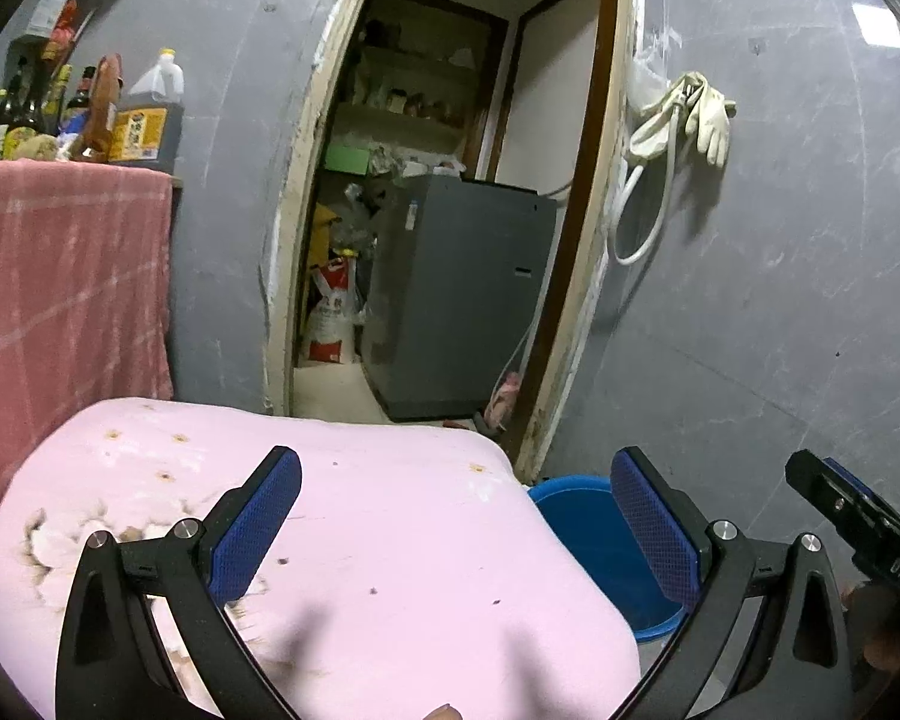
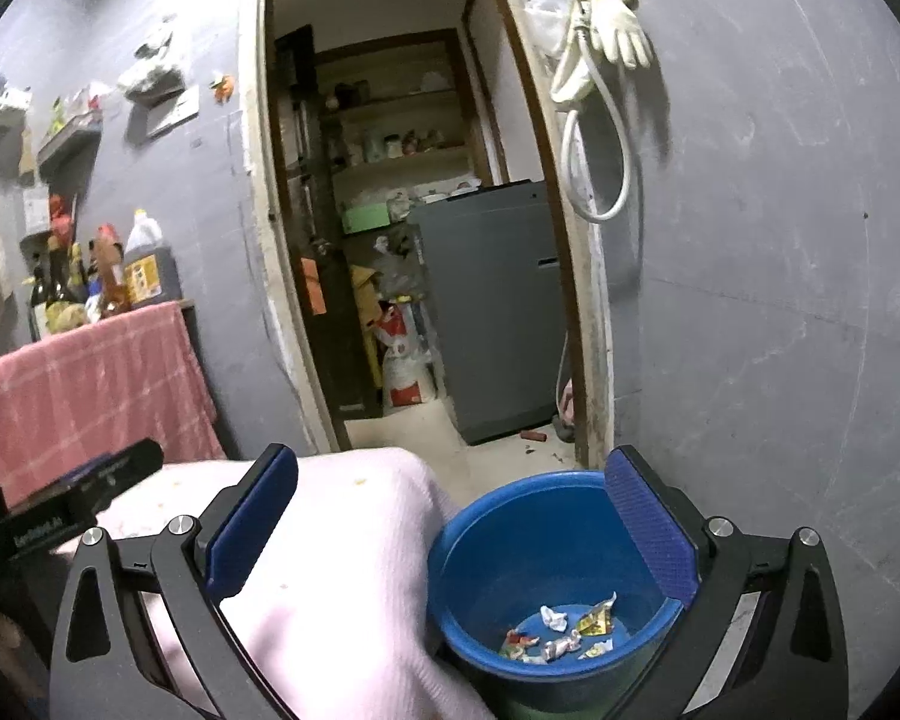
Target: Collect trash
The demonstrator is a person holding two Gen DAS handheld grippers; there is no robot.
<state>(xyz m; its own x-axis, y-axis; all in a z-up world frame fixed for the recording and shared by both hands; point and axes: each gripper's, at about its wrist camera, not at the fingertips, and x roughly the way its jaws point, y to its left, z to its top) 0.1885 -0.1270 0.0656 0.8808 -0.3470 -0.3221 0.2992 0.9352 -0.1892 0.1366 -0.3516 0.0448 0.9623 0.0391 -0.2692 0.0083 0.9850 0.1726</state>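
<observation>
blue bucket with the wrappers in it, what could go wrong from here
1. The blue bucket stands right against the edge of the pink cloth; a nudge from the open right gripper could tip it and spill the wrappers.
2. Small crumbs remain on the cloth; they look too fine for either the right or the open left gripper to pinch.

Grey smooth wall (image 2: 780, 312), scuffed, with a cream-framed doorway (image 2: 588, 300) opening into a cluttered storage room. Inside: grey washing machine (image 2: 492, 306), wooden shelves (image 2: 402, 120) with jars, a red-and-white sack (image 2: 405, 369) on the pale floor. White gloves and a looped hose (image 2: 600, 90) hang on the wall right of the door. Left: counter draped in pink checked cloth (image 2: 102, 384), bottles and an oil jug (image 2: 147, 264) on top. Bright light reflection on the wall (image 1: 879, 24).
</observation>
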